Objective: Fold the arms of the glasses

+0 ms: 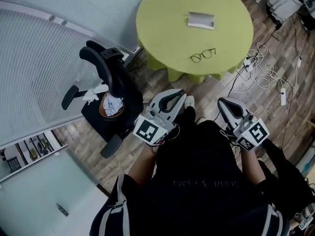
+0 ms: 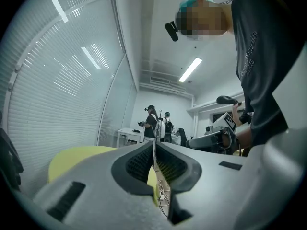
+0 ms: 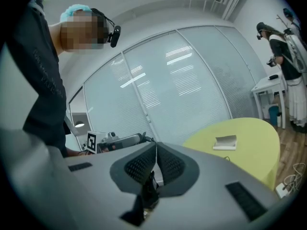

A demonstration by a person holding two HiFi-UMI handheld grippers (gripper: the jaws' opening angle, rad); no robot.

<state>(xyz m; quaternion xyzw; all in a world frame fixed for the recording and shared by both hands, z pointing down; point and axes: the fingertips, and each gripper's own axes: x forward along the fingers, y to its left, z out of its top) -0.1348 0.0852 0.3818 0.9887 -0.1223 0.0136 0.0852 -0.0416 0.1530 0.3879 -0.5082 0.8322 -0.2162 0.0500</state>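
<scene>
A pair of dark-framed glasses (image 1: 203, 55) lies near the front edge of a round yellow-green table (image 1: 162, 18). A pale open case (image 1: 201, 20) rests farther back on it and also shows in the right gripper view as the case (image 3: 225, 142). Both grippers are held close to my body, well short of the table. My left gripper (image 1: 178, 94) (image 2: 154, 150) is shut, its pads pressed together with nothing between them. My right gripper (image 1: 226, 103) (image 3: 156, 150) is likewise shut and empty. Each gripper sees the other beside it.
A black office chair (image 1: 106, 82) with a bowl and crumpled paper on its seat stands left of the table. Cables and power strips (image 1: 266, 73) sprawl over the wooden floor at the right. Curved blinds line the left wall. Other people (image 2: 152, 123) stand at a distant white desk.
</scene>
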